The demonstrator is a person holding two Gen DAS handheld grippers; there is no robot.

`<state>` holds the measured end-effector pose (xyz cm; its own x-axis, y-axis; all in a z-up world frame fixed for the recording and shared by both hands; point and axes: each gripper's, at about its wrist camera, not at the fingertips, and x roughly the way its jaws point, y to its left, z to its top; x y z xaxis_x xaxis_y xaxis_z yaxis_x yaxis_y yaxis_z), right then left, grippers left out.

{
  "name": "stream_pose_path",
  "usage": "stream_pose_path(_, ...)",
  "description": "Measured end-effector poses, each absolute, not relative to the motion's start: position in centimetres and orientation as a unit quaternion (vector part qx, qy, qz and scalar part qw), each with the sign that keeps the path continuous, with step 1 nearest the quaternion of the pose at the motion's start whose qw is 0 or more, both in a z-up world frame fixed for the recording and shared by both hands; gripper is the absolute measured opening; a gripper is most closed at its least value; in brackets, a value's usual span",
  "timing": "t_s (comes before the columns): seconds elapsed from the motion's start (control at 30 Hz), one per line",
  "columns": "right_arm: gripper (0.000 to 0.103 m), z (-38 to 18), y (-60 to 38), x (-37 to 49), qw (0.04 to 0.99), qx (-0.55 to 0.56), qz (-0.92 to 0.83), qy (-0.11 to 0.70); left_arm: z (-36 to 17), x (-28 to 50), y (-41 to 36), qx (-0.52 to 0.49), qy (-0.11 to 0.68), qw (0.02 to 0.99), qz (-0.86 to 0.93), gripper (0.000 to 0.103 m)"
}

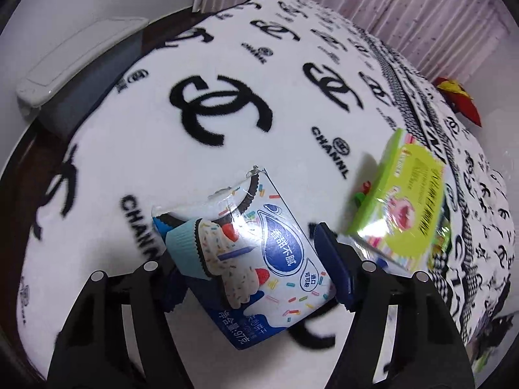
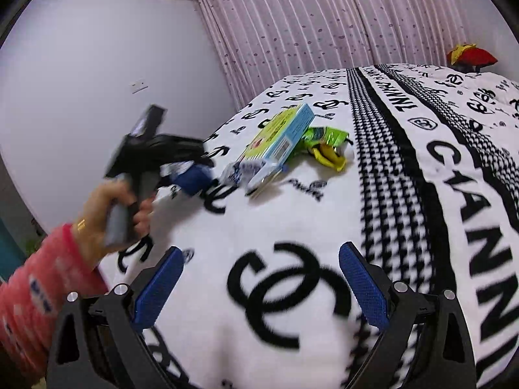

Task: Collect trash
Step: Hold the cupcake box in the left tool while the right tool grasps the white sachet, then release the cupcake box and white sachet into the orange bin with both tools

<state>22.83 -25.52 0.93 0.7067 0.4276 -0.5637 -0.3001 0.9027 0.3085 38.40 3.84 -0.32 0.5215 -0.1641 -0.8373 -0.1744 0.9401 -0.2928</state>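
The step in hand looks like the left gripper (image 1: 256, 259) taking the blue wrapper (image 1: 246, 259), a torn, flattened cookie pack lying on the blanket (image 1: 162, 149). To do it well, the jaws should straddle the pack across its narrow width and press slightly into the soft blanket so both pads get under or against the edges; the film is slick and crumpled, so a shallow pinch could slip off. The green box (image 1: 399, 214) sits just beside it on the right, close to the right pad, and should not be caught in the closure. The left jaws stand fairly wide with the wrapper between them; whether the pads yet press on it cannot be told for sure, as the left pad is mostly hidden behind the pack. The right gripper (image 2: 259, 288) hangs above bare blanket, jaws wide and empty. In its view, more trash lies past the box: a green and yellow wrapper (image 2: 327, 146). A grey bin (image 1: 81, 74) waits off the bed's far edge.
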Motion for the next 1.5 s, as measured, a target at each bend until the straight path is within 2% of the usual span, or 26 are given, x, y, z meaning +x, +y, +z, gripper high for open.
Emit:
stream_pose_path(0.3,0.095,0.6,-22.2,30.4,0.919,0.088,0.182,0.338,3.0,31.0,5.1,-0.121,0.436,0.892,-0.010,0.068)
stream_pose_path(0.47,0.095,-1.6,-20.3,36.6,0.902,0.122,0.163,0.380,3.2,27.2,5.3,-0.102,0.422,0.901,-0.020,0.068)
stream_pose_path(0.5,0.092,-2.1,-20.1,37.4,0.898,0.128,0.160,0.390,3.1,26.6,5.3,-0.099,0.421,0.901,-0.021,0.068)
stream_pose_path(0.53,0.086,-2.5,-19.8,37.9,0.895,0.130,0.155,0.397,3.1,26.0,5.4,-0.097,0.420,0.902,-0.024,0.068)
stream_pose_path(0.6,0.040,-3.1,-19.3,38.5,0.889,0.133,0.151,0.411,3.0,24.9,5.4,-0.096,0.418,0.903,-0.025,0.068)
stream_pose_path(0.63,0.033,-3.4,-19.2,38.5,0.884,0.142,0.155,0.419,2.9,24.5,5.5,-0.098,0.419,0.902,-0.029,0.068)
stream_pose_path(0.67,0.028,-3.6,-19.3,38.2,0.881,0.153,0.158,0.420,2.9,24.1,5.5,-0.100,0.420,0.902,-0.032,0.068)
stream_pose_path(0.83,0.018,-2.2,-20.2,34.4,0.892,0.147,0.153,0.398,2.6,22.2,5.2,-0.107,0.421,0.899,-0.045,0.068)
stream_pose_path(0.87,0.014,-1.8,-20.5,33.5,0.894,0.145,0.153,0.395,2.6,21.7,5.0,-0.108,0.422,0.899,-0.048,0.068)
stream_pose_path(1.2,0.011,1.2,-23.4,20.1,0.914,0.094,0.157,0.362,2.2,14.7,1.1,-0.087,0.425,0.893,-0.118,0.068)
stream_pose_path(1.5,0.011,-1.8,-24.8,4.6,0.924,0.024,0.120,0.363,-1.5,5.7,-3.9,-0.017,0.453,0.870,-0.191,0.069)
